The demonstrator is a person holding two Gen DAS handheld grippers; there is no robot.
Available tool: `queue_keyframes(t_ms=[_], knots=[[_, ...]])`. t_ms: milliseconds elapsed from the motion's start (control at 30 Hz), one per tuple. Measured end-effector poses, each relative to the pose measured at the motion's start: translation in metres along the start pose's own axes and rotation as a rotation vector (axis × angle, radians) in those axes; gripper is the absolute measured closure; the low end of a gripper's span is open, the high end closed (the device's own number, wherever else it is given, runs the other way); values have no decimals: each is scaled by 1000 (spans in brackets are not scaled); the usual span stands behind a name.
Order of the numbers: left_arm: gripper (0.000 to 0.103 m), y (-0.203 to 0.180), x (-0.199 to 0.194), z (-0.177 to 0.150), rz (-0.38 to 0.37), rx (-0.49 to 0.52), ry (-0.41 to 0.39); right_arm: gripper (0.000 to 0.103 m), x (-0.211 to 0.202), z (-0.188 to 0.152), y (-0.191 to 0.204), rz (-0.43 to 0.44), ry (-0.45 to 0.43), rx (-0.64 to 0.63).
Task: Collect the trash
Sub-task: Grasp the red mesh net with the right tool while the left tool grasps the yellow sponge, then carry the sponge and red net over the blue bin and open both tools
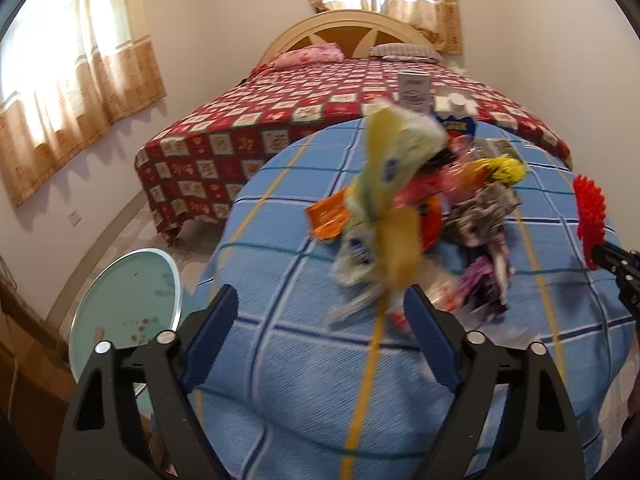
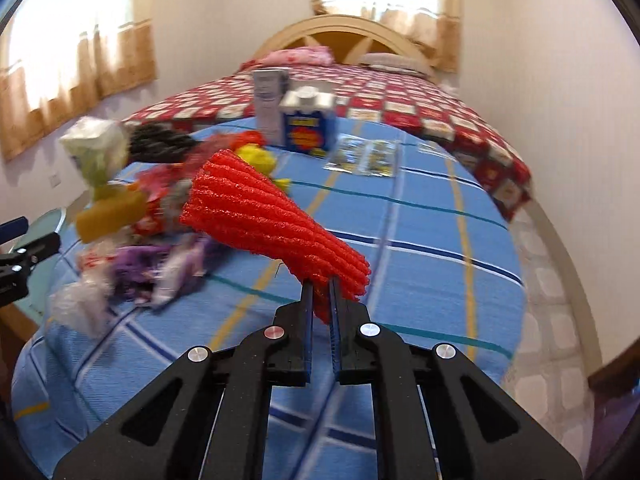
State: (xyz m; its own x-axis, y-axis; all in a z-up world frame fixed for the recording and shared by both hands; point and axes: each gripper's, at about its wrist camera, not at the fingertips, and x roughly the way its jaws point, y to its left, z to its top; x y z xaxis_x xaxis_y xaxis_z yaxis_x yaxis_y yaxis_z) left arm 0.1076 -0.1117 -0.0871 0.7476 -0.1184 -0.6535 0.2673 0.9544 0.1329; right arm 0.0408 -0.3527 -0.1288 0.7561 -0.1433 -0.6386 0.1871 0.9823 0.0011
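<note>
Up close, left gripper [image 1: 320, 300] low over a blue plaid blanket [image 1: 280, 360], blue-padded fingers [image 1: 212, 324] spread wide and gripping nothing. Just ahead of its right-hand finger, a blurred yellow-green wrapper [image 1: 384, 208], upright above the blanket and too smeared to tell whether touching that finger. Alongside, right gripper [image 2: 320, 284] clamped tight on the narrow end of a red foam net [image 2: 272, 216], held clear of the blanket and fanning out toward the heap. Beyond both, on the left half of the blanket as seen from the right wrist, a trash pile [image 2: 160, 240]: an orange packet [image 1: 326, 220], purple and clear wrappers, a yellow mesh scrap [image 2: 260, 156] and something black. Farther back, near the blanket's far edge, a blue milk carton [image 2: 308, 128] standing upright just beside a taller white box [image 2: 270, 100], with flat sachets [image 2: 364, 156] lying to their right. Off to the left, lower than the blanket, a round teal table [image 1: 120, 300] speckled with crumbs. Behind it all, a red checked bedspread [image 1: 240, 128], a pink pillow [image 1: 308, 54] and a grey pillow [image 1: 404, 51] against an arched cream headboard [image 1: 348, 26], tan curtains [image 1: 80, 92] over bright windows.
</note>
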Motion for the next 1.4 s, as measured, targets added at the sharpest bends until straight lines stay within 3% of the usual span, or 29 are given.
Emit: queue_keyframes(t_ms=[100, 200, 267, 300, 433, 700, 967, 1400], knots=[[24, -14, 6, 6, -22, 12, 9, 95, 7, -5, -10, -6, 17, 27], [37, -29, 15, 10, -36, 32, 29, 95, 10, -10, -13, 10, 27, 33], [79, -35, 25, 10, -61, 35, 61, 95, 10, -11, -11, 21, 24, 31], [88, -37, 28, 10, -74, 37, 79, 95, 10, -12, -10, 30, 19, 31], [89, -35, 19, 11, -79, 40, 59, 95, 4, -9, -5, 50, 0, 31], [90, -15, -42, 11, -107, 49, -45, 94, -19, 1, 15, 79, -43, 1], [90, 30, -67, -5, -20, 56, -91, 94, -31, 14, 52, 132, -59, -59], [89, 116, -44, -30, 138, -48, -20, 94, -21, 32, 132, 193, -44, -205]])
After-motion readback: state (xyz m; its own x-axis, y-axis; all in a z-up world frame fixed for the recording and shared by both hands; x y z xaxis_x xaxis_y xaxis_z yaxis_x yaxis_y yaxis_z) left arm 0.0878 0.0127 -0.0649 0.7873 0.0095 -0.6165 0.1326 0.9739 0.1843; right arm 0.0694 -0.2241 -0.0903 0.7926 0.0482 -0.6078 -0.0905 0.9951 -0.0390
